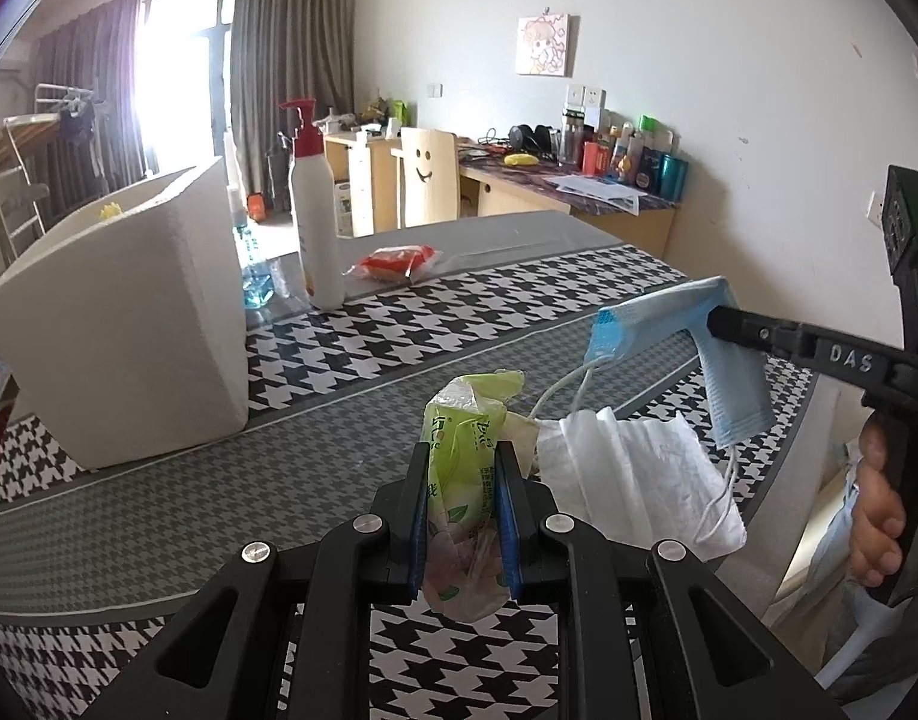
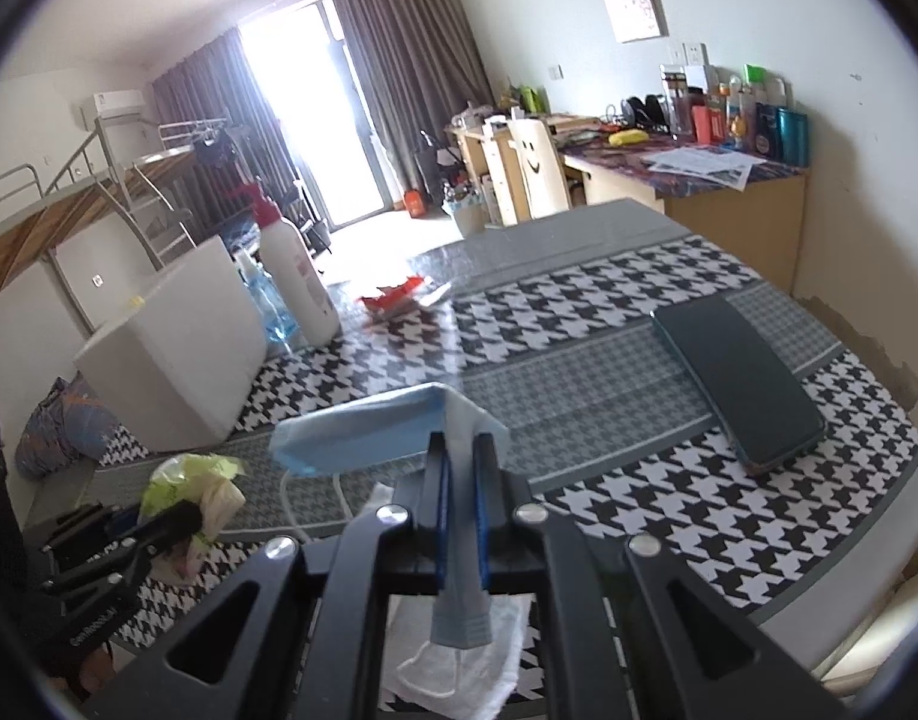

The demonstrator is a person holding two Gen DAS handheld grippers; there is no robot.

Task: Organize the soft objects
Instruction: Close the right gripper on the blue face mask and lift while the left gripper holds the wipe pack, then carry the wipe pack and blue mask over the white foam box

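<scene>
Pinched between the blue pads of the left gripper (image 1: 462, 483): a green tissue packet (image 1: 462, 450), crumpled, its top sticking up past the fingertips, lifted clear of the tabletop. Just right of it, lying flat on the houndstooth tablecloth (image 1: 399, 324): a white face mask (image 1: 627, 468) with ear loops trailing. Above that mask, clamped in the right gripper (image 2: 459, 450): a blue face mask (image 2: 363, 432), folded over the jaws, one half jutting left, the other hanging down between the fingers, off the table. Right gripper's jaws pressed nearly together on that thin fabric. At the right edge of the left wrist view, a hand (image 1: 879, 510) wrapped round the black handle.

Further out, at left on the cloth: a white box (image 1: 123, 324), open-topped, something small and yellow at its rim. Beside the box, a white pump bottle (image 1: 315, 222) with a red collar, upright, and a clear blue-tinted bottle (image 1: 255, 276) between the two. Behind the pump bottle, a red-and-clear wrapper (image 1: 393, 261) lying flat. On the right side of the cloth, well apart from the masks, a dark phone (image 2: 741, 384) face down.
</scene>
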